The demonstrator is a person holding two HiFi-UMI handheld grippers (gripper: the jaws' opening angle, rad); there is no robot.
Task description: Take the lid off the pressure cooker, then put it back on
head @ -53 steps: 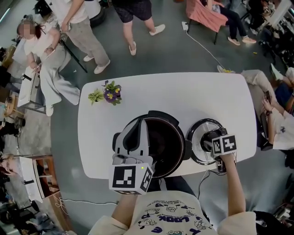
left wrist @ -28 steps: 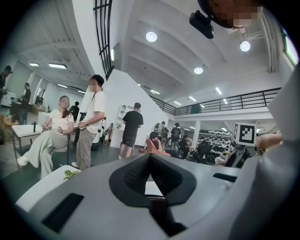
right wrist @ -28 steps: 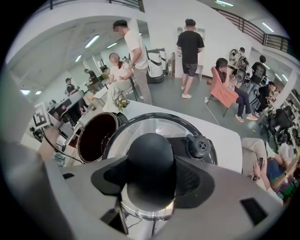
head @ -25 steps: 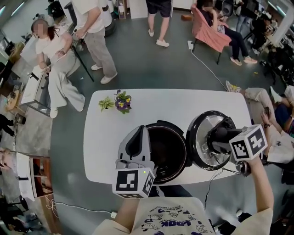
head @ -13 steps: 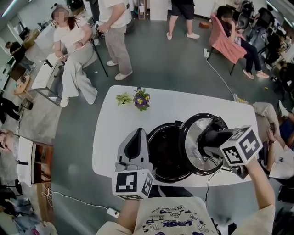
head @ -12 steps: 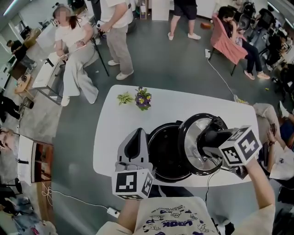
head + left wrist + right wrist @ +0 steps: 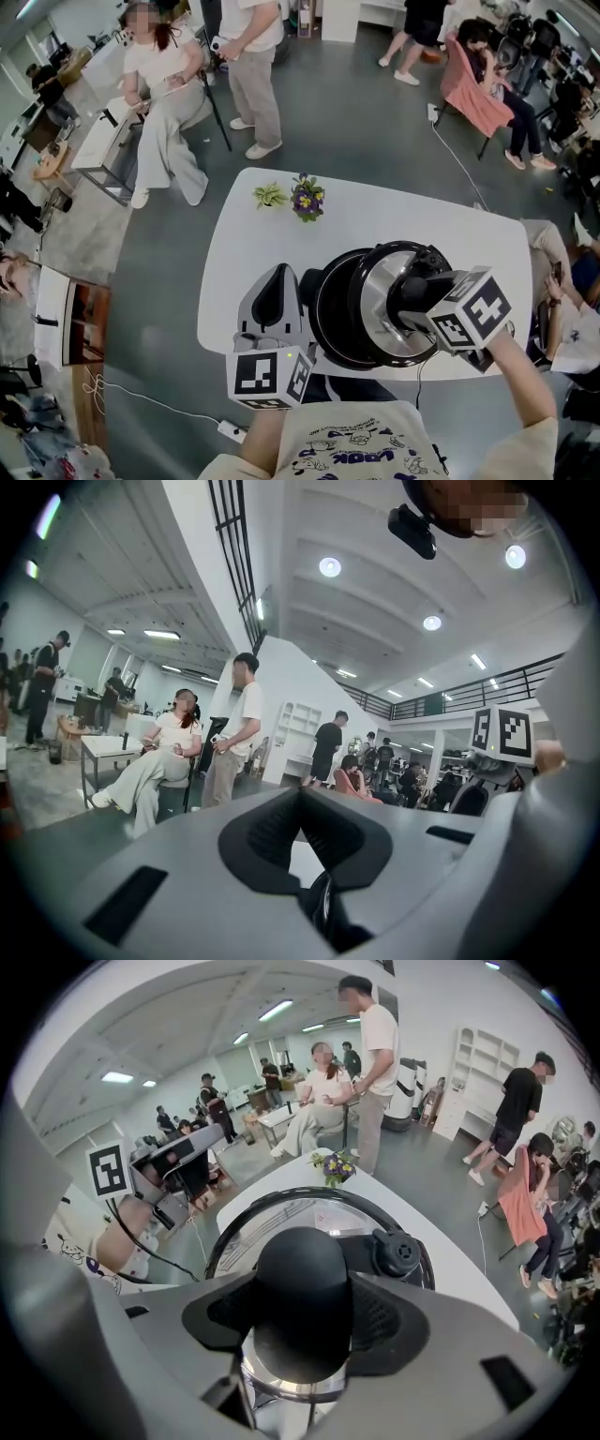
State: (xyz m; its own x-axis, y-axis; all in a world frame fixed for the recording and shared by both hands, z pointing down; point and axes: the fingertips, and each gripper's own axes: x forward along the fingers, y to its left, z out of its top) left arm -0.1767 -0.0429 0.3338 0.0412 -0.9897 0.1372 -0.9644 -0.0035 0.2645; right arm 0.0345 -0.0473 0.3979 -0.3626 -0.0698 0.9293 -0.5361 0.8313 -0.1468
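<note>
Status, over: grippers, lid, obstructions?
Right hand-held gripper shut on lid's round black knob. Left hand-held gripper shut, beside black cooker pot. Steel lid tilted over pot. Nothing blocking.

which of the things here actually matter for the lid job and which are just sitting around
Part of the job: pressure cooker pot; its lid, tilted partly over the pot; right hand-held gripper, shut on the lid's knob; left hand-held gripper, shut, beside the pot.
Just lying about: purple flowers; small green plant; both on the white table.
</note>
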